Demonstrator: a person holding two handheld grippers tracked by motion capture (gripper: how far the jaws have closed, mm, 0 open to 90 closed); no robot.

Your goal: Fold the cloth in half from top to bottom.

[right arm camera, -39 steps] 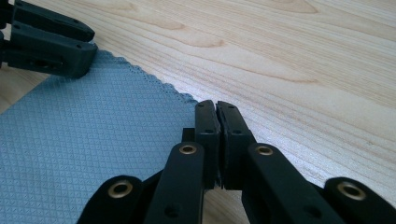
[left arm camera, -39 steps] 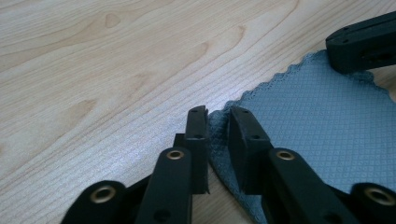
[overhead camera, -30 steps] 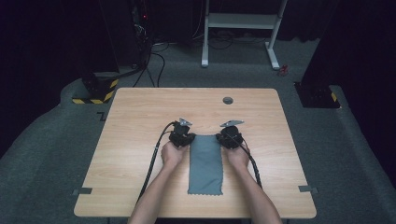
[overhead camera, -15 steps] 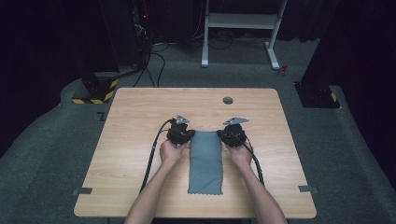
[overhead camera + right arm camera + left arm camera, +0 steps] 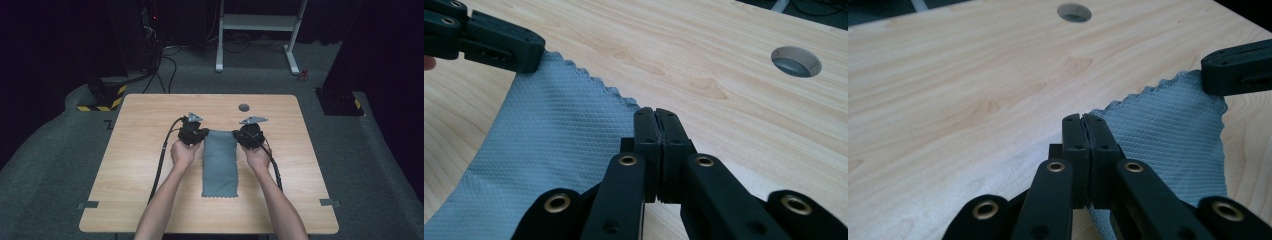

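Note:
A grey cloth (image 5: 220,165) lies lengthwise on the wooden table (image 5: 140,150) between the person's hands. My left gripper (image 5: 204,135) is shut on its far left corner and my right gripper (image 5: 236,135) on its far right corner. In the left gripper view the shut jaws (image 5: 1083,119) pinch the zigzag-edged cloth (image 5: 1168,127), and the right gripper's jaw (image 5: 1238,67) holds the other corner. The right gripper view has its shut jaws (image 5: 655,112) on the cloth (image 5: 554,142), with the left gripper (image 5: 499,42) at the far corner. The far edge hangs raised and taut; the near end rests on the table.
A round hole (image 5: 244,107) sits in the table beyond the cloth. Black cables (image 5: 162,155) trail from both grippers toward the near edge. Dark equipment and a white frame (image 5: 260,25) stand on the floor behind the table.
Both hands have risen together, lifting the cloth's far edge off the table. The jaws stay closed on the corners.

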